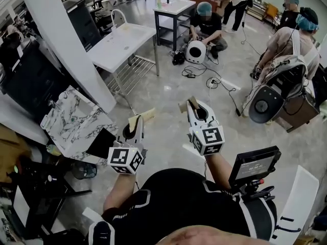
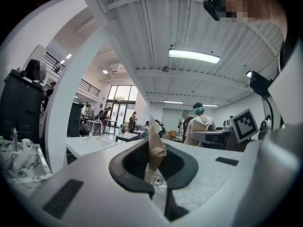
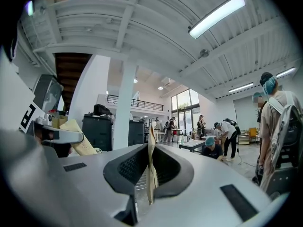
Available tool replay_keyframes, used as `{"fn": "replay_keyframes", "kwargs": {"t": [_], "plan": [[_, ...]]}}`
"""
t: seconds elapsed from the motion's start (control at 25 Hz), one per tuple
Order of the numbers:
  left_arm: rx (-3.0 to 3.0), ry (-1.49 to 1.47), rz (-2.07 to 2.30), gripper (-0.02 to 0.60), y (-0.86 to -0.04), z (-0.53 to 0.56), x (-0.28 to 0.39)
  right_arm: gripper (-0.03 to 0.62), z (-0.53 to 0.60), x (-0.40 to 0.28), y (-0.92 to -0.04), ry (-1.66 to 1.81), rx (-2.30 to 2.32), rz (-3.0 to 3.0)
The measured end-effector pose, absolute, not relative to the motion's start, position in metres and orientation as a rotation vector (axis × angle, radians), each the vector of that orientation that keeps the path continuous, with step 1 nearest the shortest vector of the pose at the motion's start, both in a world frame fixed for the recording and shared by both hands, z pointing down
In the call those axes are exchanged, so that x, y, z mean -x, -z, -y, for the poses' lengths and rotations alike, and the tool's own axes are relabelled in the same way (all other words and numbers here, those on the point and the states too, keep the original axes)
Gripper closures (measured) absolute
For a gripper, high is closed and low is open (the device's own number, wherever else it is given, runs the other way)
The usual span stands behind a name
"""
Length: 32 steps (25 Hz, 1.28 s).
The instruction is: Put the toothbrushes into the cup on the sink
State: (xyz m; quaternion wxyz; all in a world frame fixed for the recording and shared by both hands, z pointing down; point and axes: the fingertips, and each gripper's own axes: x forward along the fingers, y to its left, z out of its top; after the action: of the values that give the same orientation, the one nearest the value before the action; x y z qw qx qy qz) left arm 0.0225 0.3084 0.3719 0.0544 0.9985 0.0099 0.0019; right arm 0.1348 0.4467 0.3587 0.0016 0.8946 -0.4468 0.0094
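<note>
Both grippers empty; task not yet begun.
Jaws of left gripper and right gripper closed on nothing, both held right of the marble sink. No toothbrushes or cup discernible there. Advice: face the sink, open jaws before reaching.

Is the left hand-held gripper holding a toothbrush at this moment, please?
No, the left hand-held gripper has its tan jaws pressed together with nothing between them.
</note>
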Motion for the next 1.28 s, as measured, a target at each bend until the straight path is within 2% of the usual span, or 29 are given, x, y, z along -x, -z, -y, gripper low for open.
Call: {"fn": "replay_keyframes", "kwargs": {"t": [0.76,1.28], "plan": [[-3.024,0.052,0.093,0.558,-0.367,-0.246,0.033,0.551,-0.363,-0.087,-0.366,0.001,-2.701,1.531],[-3.011,0.056,0.238,0.558,-0.373,-0.183,0.021,0.551,-0.281,-0.107,-0.375,-0.024,-2.607,1.676]]}}
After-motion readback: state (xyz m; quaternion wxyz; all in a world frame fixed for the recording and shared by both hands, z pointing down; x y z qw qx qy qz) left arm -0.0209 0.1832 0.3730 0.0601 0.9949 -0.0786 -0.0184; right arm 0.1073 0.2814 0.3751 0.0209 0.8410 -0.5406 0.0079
